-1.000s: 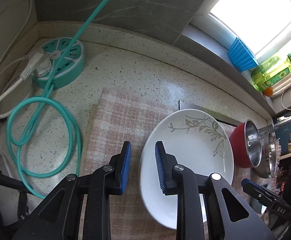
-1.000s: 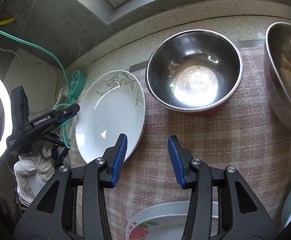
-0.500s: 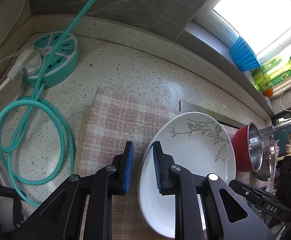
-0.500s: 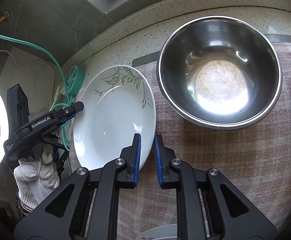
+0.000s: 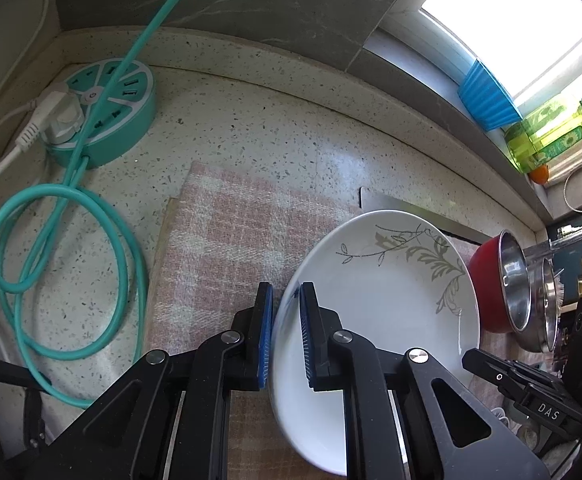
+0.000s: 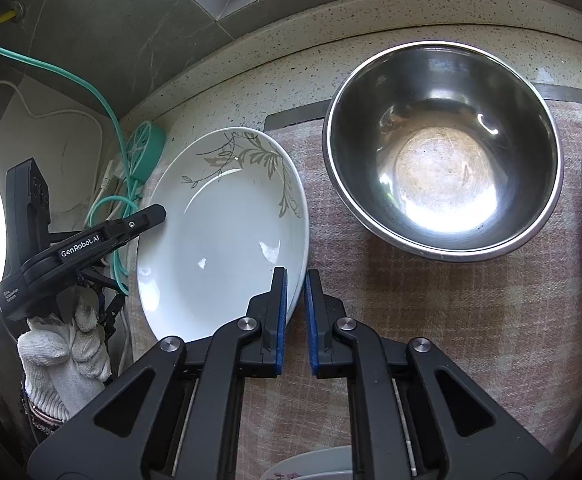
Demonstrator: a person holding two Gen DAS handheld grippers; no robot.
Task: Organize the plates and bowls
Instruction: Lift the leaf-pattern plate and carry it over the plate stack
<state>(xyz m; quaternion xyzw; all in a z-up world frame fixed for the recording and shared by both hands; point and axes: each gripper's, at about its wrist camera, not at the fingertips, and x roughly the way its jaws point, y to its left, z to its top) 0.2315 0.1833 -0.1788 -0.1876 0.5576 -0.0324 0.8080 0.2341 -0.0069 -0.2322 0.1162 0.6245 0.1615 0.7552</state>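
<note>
On speckled counter (image 5: 251,128), pink checked cloth (image 5: 227,240), window (image 5: 511,28) behind

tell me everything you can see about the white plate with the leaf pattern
The white plate is a glossy, shallow, ceramic-looking dish with a grey-green leafy sprig printed along its far rim. It is empty and looks clean. It sits over the pink checked cloth, left of the steel bowl without touching it. Both grippers are shut on its rim: the left gripper on its left edge, the right gripper on its right edge.
</note>
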